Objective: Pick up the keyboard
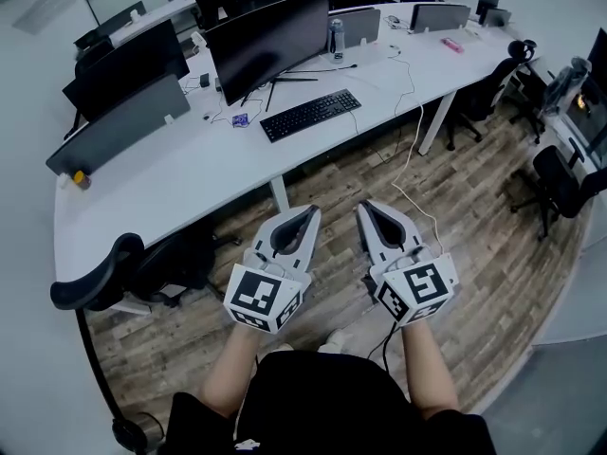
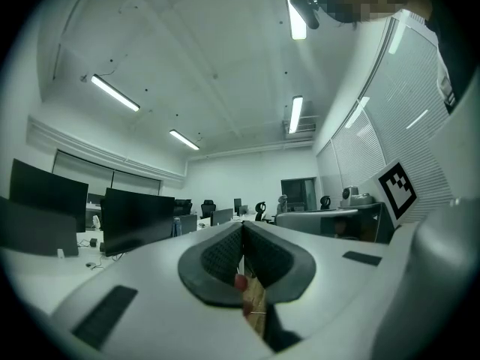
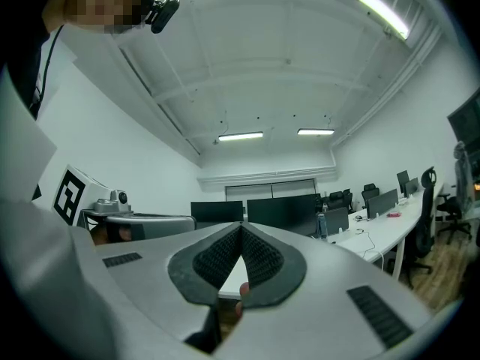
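Observation:
A black keyboard (image 1: pixel 310 114) lies on the long white desk (image 1: pixel 190 173), just in front of a dark curved monitor (image 1: pixel 268 43). Both grippers hang well short of the desk, over the wooden floor, side by side and held level. My left gripper (image 1: pixel 313 210) has its jaws together with nothing between them. My right gripper (image 1: pixel 361 206) is the same, tips touching and empty. In the left gripper view the gripper (image 2: pixel 241 225) points toward distant monitors; the right gripper (image 3: pixel 241 226) likewise. The keyboard does not show in either gripper view.
More monitors (image 1: pixel 123 69) and a water bottle (image 1: pixel 336 38) stand on the desk. Black office chairs (image 1: pixel 119 271) sit at the near left and another chair (image 1: pixel 560 183) at the right. A white cable (image 1: pixel 413 131) hangs from the desk edge to the floor.

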### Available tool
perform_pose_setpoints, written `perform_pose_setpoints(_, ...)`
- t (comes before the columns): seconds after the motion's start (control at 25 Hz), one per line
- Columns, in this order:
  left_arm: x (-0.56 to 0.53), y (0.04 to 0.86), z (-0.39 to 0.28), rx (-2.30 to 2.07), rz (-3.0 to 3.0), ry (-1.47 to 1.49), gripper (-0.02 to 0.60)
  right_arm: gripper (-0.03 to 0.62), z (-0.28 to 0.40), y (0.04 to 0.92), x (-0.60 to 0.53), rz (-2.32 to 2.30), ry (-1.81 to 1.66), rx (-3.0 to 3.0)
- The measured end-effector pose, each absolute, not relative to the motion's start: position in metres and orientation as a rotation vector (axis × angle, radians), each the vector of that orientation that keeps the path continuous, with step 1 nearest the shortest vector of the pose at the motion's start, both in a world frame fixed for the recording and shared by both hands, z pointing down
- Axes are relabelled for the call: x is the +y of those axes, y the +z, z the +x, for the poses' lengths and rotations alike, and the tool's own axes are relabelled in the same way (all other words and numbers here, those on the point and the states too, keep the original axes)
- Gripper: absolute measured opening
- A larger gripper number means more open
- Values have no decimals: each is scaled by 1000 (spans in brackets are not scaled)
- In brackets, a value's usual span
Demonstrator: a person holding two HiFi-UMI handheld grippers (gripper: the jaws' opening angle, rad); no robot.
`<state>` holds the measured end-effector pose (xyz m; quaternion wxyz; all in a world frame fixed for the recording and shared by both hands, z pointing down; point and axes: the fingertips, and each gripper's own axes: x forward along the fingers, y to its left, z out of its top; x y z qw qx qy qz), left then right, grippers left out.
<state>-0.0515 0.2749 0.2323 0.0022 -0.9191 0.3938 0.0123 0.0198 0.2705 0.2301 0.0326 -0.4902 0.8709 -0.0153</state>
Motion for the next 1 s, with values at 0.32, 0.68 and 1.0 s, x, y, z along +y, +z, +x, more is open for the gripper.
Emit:
perform_pose_setpoints(0.32,275,242,-34,1282,-2876,23,5,5,42,242,266,-1481,-79,2702)
perform_pose_setpoints(0.68,256,248,-33,1305,-2954,68,5,5,49,250,248,-1467,-114,2712)
perform_pose_setpoints(1.0,224,258,-41,1328,-2952,50,5,5,40,252,216,-1447,-111,2713)
